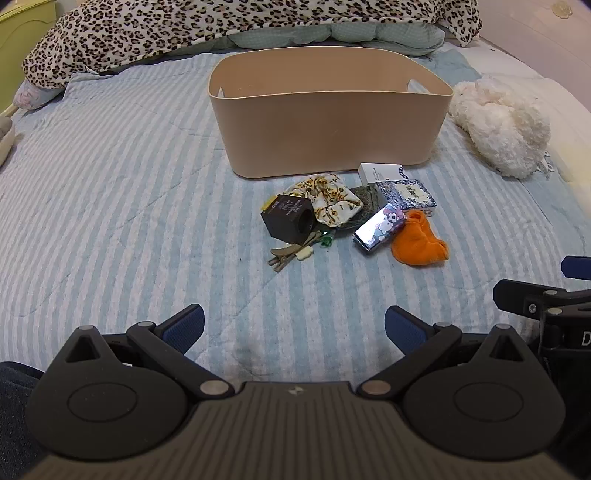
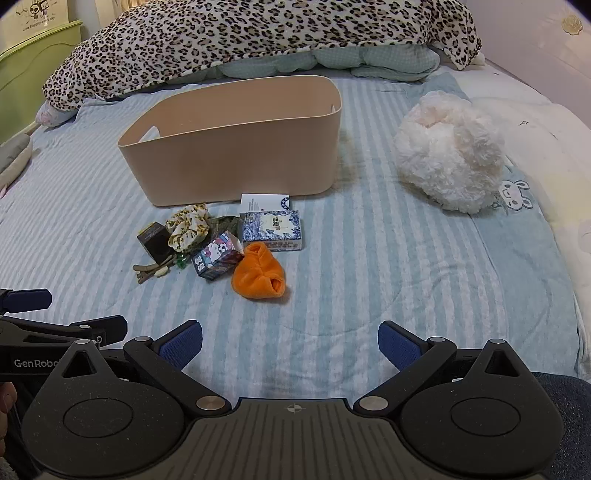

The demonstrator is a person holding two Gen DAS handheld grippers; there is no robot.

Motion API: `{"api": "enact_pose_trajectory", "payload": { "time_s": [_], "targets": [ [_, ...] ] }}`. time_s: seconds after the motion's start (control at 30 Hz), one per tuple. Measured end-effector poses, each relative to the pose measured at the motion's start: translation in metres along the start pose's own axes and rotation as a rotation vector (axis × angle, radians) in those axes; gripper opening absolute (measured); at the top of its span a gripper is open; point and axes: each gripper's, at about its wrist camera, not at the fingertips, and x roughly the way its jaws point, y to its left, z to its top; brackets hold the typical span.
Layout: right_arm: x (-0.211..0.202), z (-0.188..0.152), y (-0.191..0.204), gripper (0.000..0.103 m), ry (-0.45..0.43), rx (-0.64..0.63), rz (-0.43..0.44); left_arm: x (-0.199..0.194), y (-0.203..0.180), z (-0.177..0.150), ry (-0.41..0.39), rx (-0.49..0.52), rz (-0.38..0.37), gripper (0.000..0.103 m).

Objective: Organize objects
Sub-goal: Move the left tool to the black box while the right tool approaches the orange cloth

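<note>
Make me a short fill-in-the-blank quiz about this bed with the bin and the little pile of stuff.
1. The small items lie in front of the beige ____.
2. The sock nearest the grippers is ____.
3. Both the left gripper and the right gripper are ____.
4. The blanket behind the pile has a ____ print.

Missing words: bin; orange; open; leopard

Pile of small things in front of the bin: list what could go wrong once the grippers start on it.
The hair clips lie thin and flat on the soft striped blanket, so fingers may pinch cloth instead. The scrunchie leans on the black box; lifting one could drag the other. The bin has a tall near wall that a low carry might bump.
</note>
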Motion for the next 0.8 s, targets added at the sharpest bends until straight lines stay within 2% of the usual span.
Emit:
{"api": "enact_pose_trajectory", "payload": {
  "time_s": [0.8],
  "targets": [
    [0.012, 0.003, 0.004, 0.103, 0.007, -0.022, 0.021, 0.009, 0.007, 0.005, 0.008, -0.016, 0.008, 0.103]
  ]
}}
